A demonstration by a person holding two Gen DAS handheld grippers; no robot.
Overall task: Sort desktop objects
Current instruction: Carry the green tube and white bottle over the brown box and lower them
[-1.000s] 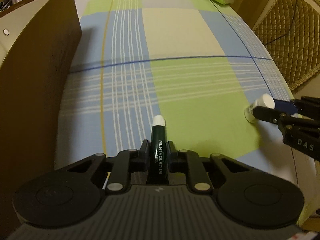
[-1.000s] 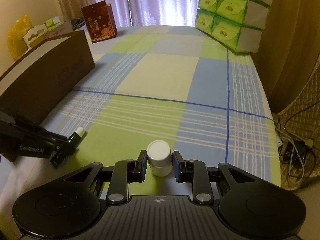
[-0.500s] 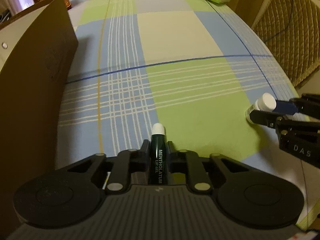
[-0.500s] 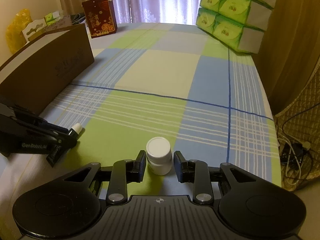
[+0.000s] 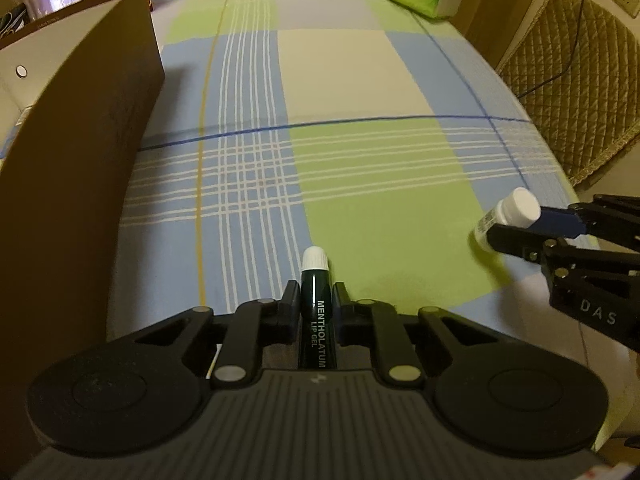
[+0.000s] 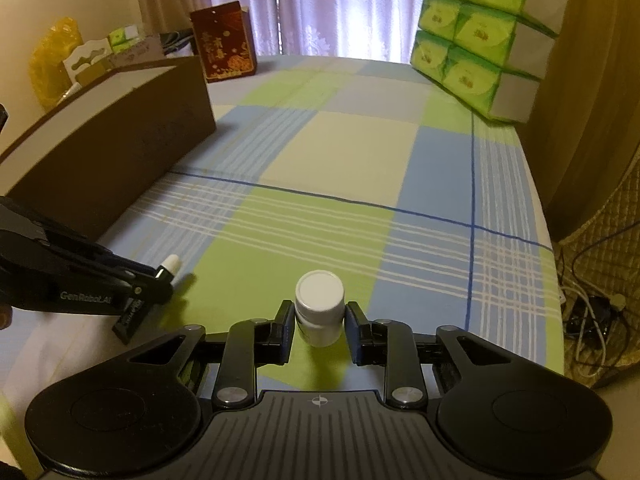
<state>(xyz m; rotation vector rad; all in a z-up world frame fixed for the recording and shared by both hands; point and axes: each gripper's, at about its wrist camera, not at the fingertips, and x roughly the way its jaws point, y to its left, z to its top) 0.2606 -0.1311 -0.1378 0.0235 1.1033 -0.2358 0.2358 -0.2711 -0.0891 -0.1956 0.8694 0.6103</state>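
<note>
My left gripper (image 5: pixel 316 300) is shut on a dark green lip gel tube (image 5: pixel 316 308) with a white cap, which points forward above the checked cloth. From the right wrist view the same tube (image 6: pixel 170 266) sticks out of the left gripper (image 6: pixel 154 280) at the lower left. A small white bottle (image 6: pixel 320 308) with a white lid stands upright between the pads of my right gripper (image 6: pixel 318 322), which is shut on it and holds it above the cloth. In the left wrist view this bottle (image 5: pixel 510 216) hangs at the right in the right gripper (image 5: pixel 516 224).
A long brown open box (image 6: pixel 120 152) runs along the table's left side, seen close up as a brown wall (image 5: pixel 80 168). A red gift box (image 6: pixel 224 44) and stacked green tissue packs (image 6: pixel 488 36) stand at the far end. A quilted chair (image 5: pixel 568 80) is beyond the right edge.
Both grippers have risen with their objects: the bottle and the tube sit higher above the cloth, and more of the far table shows in each view.
</note>
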